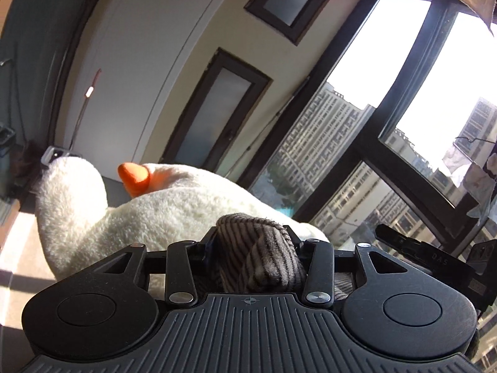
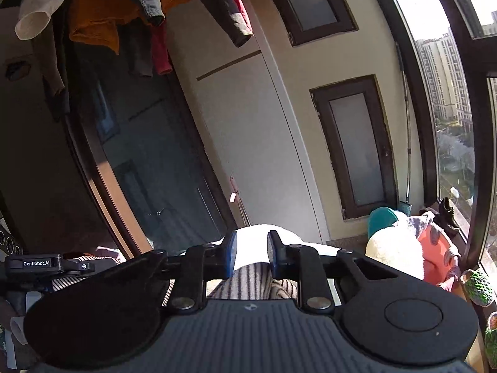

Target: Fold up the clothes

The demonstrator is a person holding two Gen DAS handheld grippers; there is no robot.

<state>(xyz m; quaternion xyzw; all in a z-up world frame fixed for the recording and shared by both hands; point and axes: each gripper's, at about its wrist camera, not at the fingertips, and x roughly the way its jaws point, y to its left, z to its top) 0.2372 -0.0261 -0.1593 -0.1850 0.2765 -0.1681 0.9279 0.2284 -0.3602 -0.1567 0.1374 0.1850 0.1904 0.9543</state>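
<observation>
Striped cloth [image 1: 261,248] betw. left tongs [image 1: 253,242]

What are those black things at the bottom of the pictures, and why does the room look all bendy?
Those are two pinching tools, one in each of a person's hands. Each tool carries a small camera looking forward along its two fingers, and the lens bends the room. One picture comes from the left gripper, which is squeezing a bunch of striped cloth. Behind it lies a big white plush toy with an orange beak. The other picture comes from the right gripper. The same striped cloth lies between its blue pads, but I cannot tell if they pinch it. Other clothes hang overhead, and tall buildings show through the window.
</observation>
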